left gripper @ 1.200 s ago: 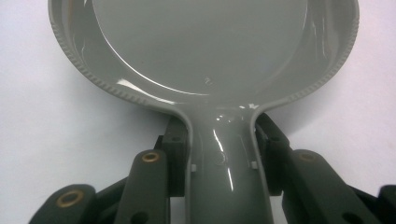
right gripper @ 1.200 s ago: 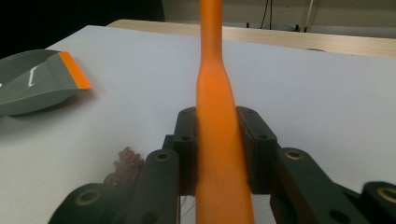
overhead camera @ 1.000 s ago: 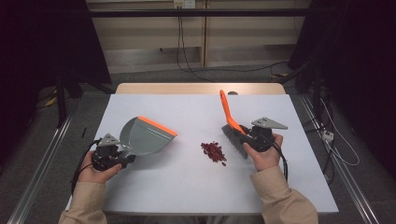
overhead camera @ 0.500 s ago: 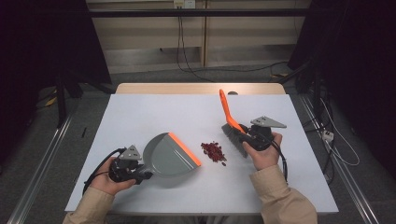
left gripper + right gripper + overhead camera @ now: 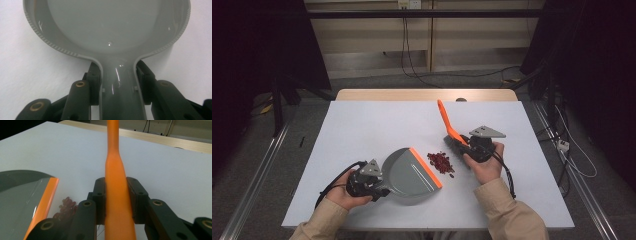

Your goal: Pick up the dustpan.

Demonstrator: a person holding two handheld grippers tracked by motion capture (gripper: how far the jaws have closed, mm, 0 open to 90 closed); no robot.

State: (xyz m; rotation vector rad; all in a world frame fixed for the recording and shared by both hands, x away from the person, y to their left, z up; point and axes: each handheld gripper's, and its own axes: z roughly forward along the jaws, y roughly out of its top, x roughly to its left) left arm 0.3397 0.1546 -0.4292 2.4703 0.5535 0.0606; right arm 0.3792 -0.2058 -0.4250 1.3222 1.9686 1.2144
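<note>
Sweep not yet begun. Left gripper (image 5: 384, 190) pinches grey plastic dustpan (image 5: 408, 175) with orange lip, lower centre; right gripper (image 5: 463, 143) pinches orange-handled brush (image 5: 448, 128). Red crumb pile (image 5: 440, 162) lies between, unswept.

My overhead camera sits above the near edge and looks forward and down, taking in the whole white surface (image 5: 362, 130) from a fair way off, with the floor and back wall beyond. The camera on my left claw (image 5: 117, 82) rides very close, looking along the jaws at the grey dustpan (image 5: 110, 30) from just above its handle. The camera on my right claw (image 5: 117, 200) is equally near, facing along the orange brush handle (image 5: 115, 182) across the surface toward its far wooden edge. The overhead and right views share the dustpan's orange lip (image 5: 43, 202) and the red bits (image 5: 65, 207).
</note>
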